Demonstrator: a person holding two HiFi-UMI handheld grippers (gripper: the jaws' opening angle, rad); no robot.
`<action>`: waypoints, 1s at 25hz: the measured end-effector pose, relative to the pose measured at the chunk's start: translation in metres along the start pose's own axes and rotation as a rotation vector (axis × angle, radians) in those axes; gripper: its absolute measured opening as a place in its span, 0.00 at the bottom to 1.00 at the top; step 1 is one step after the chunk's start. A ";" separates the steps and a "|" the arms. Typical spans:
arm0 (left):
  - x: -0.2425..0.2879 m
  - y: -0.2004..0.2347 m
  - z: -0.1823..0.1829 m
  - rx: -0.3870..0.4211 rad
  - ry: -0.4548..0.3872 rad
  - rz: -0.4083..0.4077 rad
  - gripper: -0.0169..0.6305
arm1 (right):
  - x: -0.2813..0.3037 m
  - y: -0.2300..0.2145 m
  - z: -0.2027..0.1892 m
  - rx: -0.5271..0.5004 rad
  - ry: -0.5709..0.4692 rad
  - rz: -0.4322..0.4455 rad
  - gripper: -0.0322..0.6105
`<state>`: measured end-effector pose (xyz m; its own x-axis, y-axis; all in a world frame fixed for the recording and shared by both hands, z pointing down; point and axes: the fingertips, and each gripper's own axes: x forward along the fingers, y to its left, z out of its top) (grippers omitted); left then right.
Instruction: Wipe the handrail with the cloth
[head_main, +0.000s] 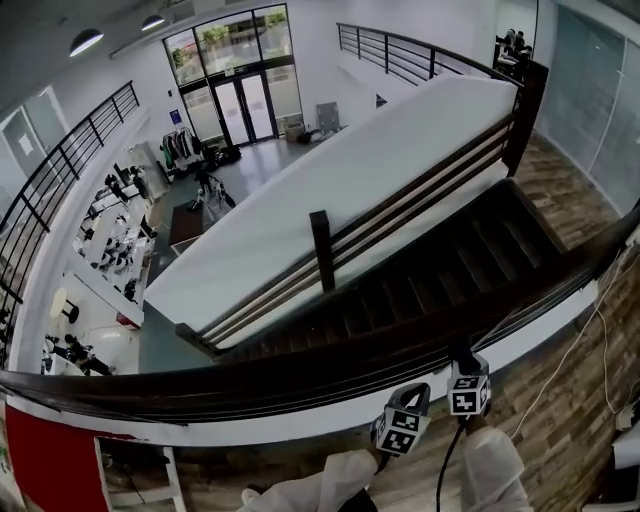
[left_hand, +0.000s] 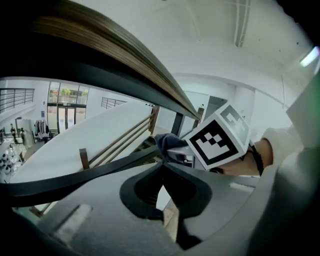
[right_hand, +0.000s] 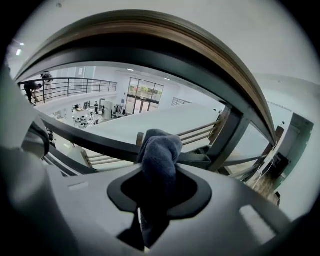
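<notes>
The cloth (right_hand: 160, 150) is a dark blue-grey wad clamped in my right gripper (right_hand: 159, 176). The jaws are squeezed tight on it and the bunched end pokes out past the tips. It sits just under the handrail (right_hand: 175, 40), the curved dark wooden one. I honestly can't tell if the cloth is touching it.

My left gripper (left_hand: 162, 164) is below the handrail too, right beside the other one. Its jaws are closed tip to tip with nothing in them. From there I can see the cloth sticking out next to the right gripper's marker cube (left_hand: 220, 140).

A thinner dark rail (right_hand: 85, 137) runs under the handrail, behind the cloth. On the far side of the handrail a dark staircase (head_main: 450, 260) drops away, and way past that are glass doors (head_main: 240, 100). On my side of the handrail it's wooden floor (head_main: 560, 420).
</notes>
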<state>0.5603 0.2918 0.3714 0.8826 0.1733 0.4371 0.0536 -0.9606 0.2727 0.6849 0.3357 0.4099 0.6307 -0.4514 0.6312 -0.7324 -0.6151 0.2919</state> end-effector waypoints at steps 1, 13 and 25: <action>-0.014 0.004 -0.005 0.006 -0.004 0.009 0.03 | -0.009 0.017 -0.001 -0.008 -0.005 0.015 0.20; -0.233 0.122 -0.104 -0.061 -0.002 0.220 0.03 | -0.110 0.285 0.031 -0.091 -0.032 0.236 0.20; -0.450 0.250 -0.180 -0.129 -0.047 0.494 0.03 | -0.200 0.578 0.049 -0.204 -0.053 0.572 0.20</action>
<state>0.0921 0.0133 0.3974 0.8082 -0.3073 0.5024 -0.4307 -0.8902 0.1483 0.1479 0.0388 0.4178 0.1303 -0.7086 0.6934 -0.9900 -0.1311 0.0521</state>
